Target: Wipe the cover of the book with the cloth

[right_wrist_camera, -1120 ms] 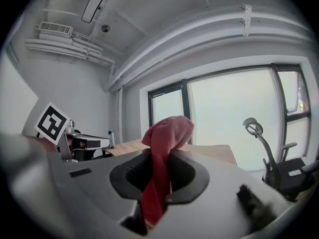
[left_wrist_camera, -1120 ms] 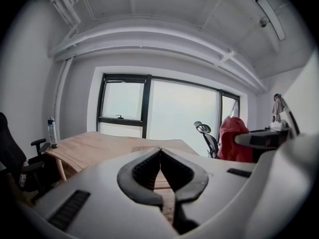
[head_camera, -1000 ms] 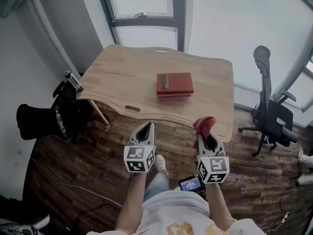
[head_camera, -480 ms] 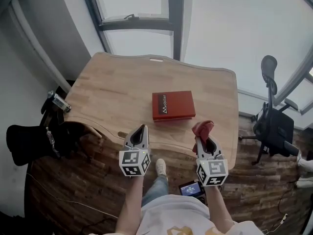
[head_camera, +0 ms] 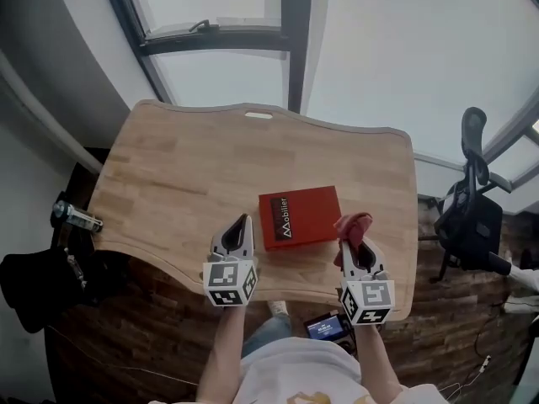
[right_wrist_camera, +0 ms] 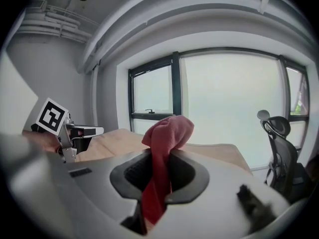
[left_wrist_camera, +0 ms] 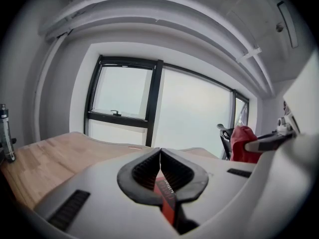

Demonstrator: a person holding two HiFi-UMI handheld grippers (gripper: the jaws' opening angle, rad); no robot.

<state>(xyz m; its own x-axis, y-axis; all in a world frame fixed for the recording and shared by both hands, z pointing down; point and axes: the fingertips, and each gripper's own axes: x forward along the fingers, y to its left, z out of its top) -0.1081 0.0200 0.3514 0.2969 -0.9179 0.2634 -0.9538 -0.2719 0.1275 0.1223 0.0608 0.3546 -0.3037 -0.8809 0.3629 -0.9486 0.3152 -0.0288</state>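
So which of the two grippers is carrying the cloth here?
The right gripper: its jaws are shut on the red cloth. The left gripper is shut with nothing between its jaws.

Bare wood across the far half and the left side of the table (head_camera: 168,158); ample passage there; near the front edge, a flat book (head_camera: 301,216) in the way; left gripper (head_camera: 243,220) just beside its left edge, cloth (head_camera: 353,224) in the right gripper (head_camera: 354,242) just beside its right; office chair (head_camera: 472,213) off the table's right end.
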